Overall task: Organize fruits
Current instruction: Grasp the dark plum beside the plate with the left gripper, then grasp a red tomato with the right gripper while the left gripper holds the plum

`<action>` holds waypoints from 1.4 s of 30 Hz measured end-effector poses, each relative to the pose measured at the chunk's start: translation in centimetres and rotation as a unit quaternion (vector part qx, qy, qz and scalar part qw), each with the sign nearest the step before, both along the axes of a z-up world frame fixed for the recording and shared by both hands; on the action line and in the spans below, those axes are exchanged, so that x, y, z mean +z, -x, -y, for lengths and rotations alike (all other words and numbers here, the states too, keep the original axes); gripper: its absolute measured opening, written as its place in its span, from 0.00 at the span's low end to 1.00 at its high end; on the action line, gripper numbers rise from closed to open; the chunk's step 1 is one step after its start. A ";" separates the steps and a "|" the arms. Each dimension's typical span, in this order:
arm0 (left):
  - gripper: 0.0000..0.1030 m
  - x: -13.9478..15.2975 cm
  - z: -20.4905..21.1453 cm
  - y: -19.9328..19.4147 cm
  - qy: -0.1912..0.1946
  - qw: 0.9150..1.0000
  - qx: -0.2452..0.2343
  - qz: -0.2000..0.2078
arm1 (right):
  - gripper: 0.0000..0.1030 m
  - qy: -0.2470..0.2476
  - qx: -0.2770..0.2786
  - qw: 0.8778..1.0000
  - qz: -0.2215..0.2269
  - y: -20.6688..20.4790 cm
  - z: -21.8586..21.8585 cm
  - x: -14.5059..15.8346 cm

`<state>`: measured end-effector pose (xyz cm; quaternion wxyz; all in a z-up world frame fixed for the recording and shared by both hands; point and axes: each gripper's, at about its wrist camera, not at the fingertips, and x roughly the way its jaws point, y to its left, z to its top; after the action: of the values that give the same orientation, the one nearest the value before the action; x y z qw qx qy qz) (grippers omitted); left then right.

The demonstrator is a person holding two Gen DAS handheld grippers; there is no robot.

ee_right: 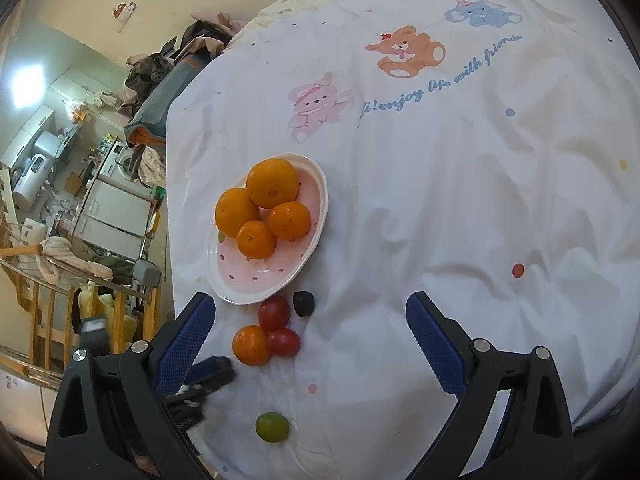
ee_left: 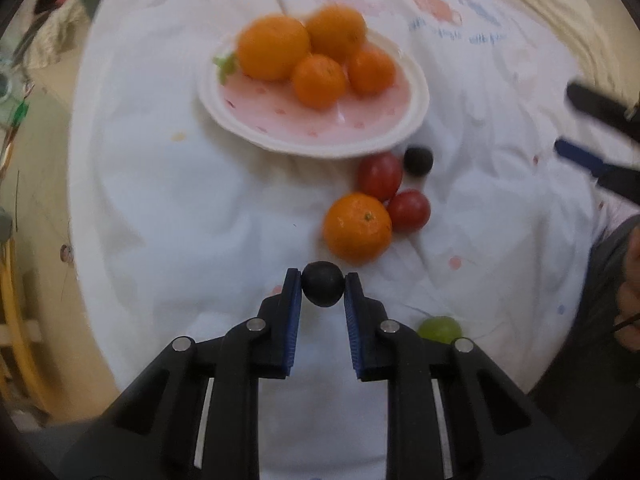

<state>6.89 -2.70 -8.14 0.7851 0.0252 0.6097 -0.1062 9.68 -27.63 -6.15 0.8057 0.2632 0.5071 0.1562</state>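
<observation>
Dark round fruit (ee_left: 322,289), matte and smooth, probably a grape or blueberry, pinched between the blue ribbed pads of the left hand-held gripper (ee_left: 322,290); clenched on it, low over the white printed sheet (ee_left: 160,200). Whether lifted clear of the cloth: cannot tell.

Step judged: pick just made, carry to plate pending. Next move calls for a gentle lift without crushing the soft skin, then a path over the loose mandarin (ee_left: 357,228) to the bare pink part of the plate (ee_left: 416,92).

Just beyond: two glossy red cherry tomatoes (ee_left: 380,176), touching the mandarin; a second dark fruit (ee_left: 418,161) beside the plate rim. Green grape (ee_left: 440,329) near, to the side.

Plate glazed, oval, pink with dots, holding four dimpled oranges (ee_left: 274,48) bunched at the far end.

Right hand-held gripper (ee_right: 310,344) released, pads wide apart, nothing between them, hovering above the sheet.

Sheet soft, wrinkled, cartoon-bear print.
</observation>
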 end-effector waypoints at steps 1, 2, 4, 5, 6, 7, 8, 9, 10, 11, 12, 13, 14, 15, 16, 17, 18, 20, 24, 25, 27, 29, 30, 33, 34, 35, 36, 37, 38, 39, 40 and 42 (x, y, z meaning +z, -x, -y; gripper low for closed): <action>0.17 0.7 -0.4 0.1 0.003 1.000 0.009 0.010 | 0.96 0.001 0.000 1.000 -0.001 0.0 0.0 -0.1; 0.17 1.2 -0.8 0.1 0.004 1.000 0.021 0.020 | 0.96 0.001 0.001 1.000 -0.003 0.0 0.0 -0.1; 0.17 2.3 -1.9 0.3 -0.010 0.997 0.053 0.048 | 0.96 0.001 0.003 1.000 -0.007 0.1 -0.1 -0.3; 0.17 2.7 -2.5 0.4 -0.008 0.996 0.068 0.058 | 0.96 -0.003 0.009 1.000 -0.009 0.0 -0.2 -0.3; 0.17 2.9 -3.2 0.4 -0.002 0.995 0.080 0.060 | 0.96 -0.005 0.012 1.000 -0.009 0.1 -0.4 -0.4; 0.17 3.0 -3.8 0.3 0.004 0.994 0.092 0.065 | 0.95 -0.004 0.017 1.000 -0.011 0.1 -0.5 -0.4; 0.17 3.2 -4.3 0.2 0.007 0.992 0.100 0.072 | 0.93 -0.002 0.022 1.000 -0.015 0.1 -0.8 -0.5; 0.17 3.5 -4.7 0.3 0.008 0.992 0.103 0.078 | 0.86 -0.005 0.029 0.999 -0.021 0.1 -1.0 -0.7; 0.17 3.7 -4.4 0.0 0.007 0.991 0.106 0.085 | 0.81 -0.006 0.033 0.999 -0.028 0.0 -1.2 -0.9; 0.17 3.9 -4.4 0.1 0.007 0.990 0.106 0.091 | 0.78 -0.007 0.037 0.998 -0.041 -0.1 -1.4 -1.2; 0.17 4.0 -4.3 0.3 0.008 0.990 0.106 0.095 | 0.73 -0.010 0.040 0.998 -0.054 -0.3 -1.6 -1.5; 0.17 4.2 -4.3 0.4 0.011 0.990 0.105 0.098 | 0.71 -0.016 0.042 0.997 -0.064 -0.4 -1.7 -1.8; 0.17 4.3 -4.0 0.4 0.014 0.989 0.105 0.099 | 0.70 -0.023 0.045 0.996 -0.074 -0.6 -1.9 -2.1; 0.17 4.5 -4.1 0.4 0.018 0.989 0.108 0.100 | 0.68 -0.024 0.049 0.995 -0.080 -0.7 -2.1 -2.3; 0.17 4.7 -4.2 0.4 0.022 0.988 0.112 0.101 | 0.66 -0.023 0.053 0.995 -0.083 -0.9 -2.4 -2.4; 0.17 4.9 -4.4 0.5 0.025 0.988 0.117 0.102 | 0.65 -0.017 0.058 0.995 -0.085 -1.1 -2.8 -2.5; 0.17 5.0 -4.6 0.4 0.031 0.987 0.122 0.101 | 0.63 -0.010 0.062 0.994 -0.090 -1.3 -3.1 -2.6; 0.17 5.1 -5.0 0.2 0.042 0.985 0.132 0.099 | 0.63 -0.005 0.071 0.992 -0.100 -1.6 -3.9 -3.1; 0.17 5.5 -5.8 0.2 0.064 0.983 0.146 0.094 | 0.56 0.003 0.089 0.989 -0.119 -1.9 -6.0 -4.4; 0.17 5.5 -5.9 0.2 0.067 0.982 0.149 0.094 | 0.53 0.004 0.093 0.988 -0.124 -1.9 -6.6 -4.7; 0.17 5.7 -6.1 0.2 0.072 0.981 0.152 0.095 | 0.50 0.006 0.098 0.986 -0.132 -1.8 -7.6 -5.4; 0.17 5.7 -6.3 0.1 0.077 0.981 0.155 0.093 | 0.46 0.003 0.099 0.985 -0.142 -1.7 -8.4 -6.1; 0.17 5.7 -6.4 0.1 0.080 0.980 0.156 0.092 | 0.45 0.005 0.098 0.984 -0.146 -1.7 -8.8 -6.4; 0.17 5.7 -6.6 0.1 0.086 0.979 0.159 0.089 | 0.43 0.017 0.093 0.984 -0.154 -1.6 -9.3 -7.4; 0.17 5.7 -6.6 0.0 0.088 0.979 0.160 0.088 | 0.41 0.018 0.086 0.984 -0.154 -1.5 -9.2 -7.5; 0.17 5.7 -6.6 0.0 0.089 0.979 0.160 0.087 | 0.38 0.014 0.077 0.985 -0.155 -1.5 -8.9 -7.7; 0.17 5.6 -6.6 0.0 0.089 0.979 0.160 0.086 | 0.34 0.014 0.071 0.985 -0.156 -1.4 -8.7 -7.8; 0.17 5.6 -6.5 0.0 0.089 0.979 0.160 0.086 | 0.34 0.010 0.070 0.986 -0.154 -1.3 -8.5 -7.9; 0.17 5.6 -6.5 0.0 0.088 0.979 0.160 0.087 | 0.33 0.007 0.070 0.986 -0.150 -1.2 -8.5 -7.9; 0.17 5.6 -6.5 0.0 0.088 0.979 0.160 0.087 | 0.33 0.007 0.071 0.987 -0.147 -1.1 -8.5 -7.9; 0.17 5.6 -6.5 0.0 0.088 0.979 0.160 0.087 | 0.33 0.008 0.073 0.987 -0.145 -1.2 -8.5 -7.8; 0.17 5.6 -6.5 0.0 0.086 0.979 0.160 0.088 | 0.33 0.006 0.076 0.987 -0.143 -1.0 -8.4 -7.6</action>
<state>6.89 3.79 -2.57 0.8418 -0.1310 0.5229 -0.0288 10.65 -19.24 -13.70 0.7122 0.2386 0.6365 0.1751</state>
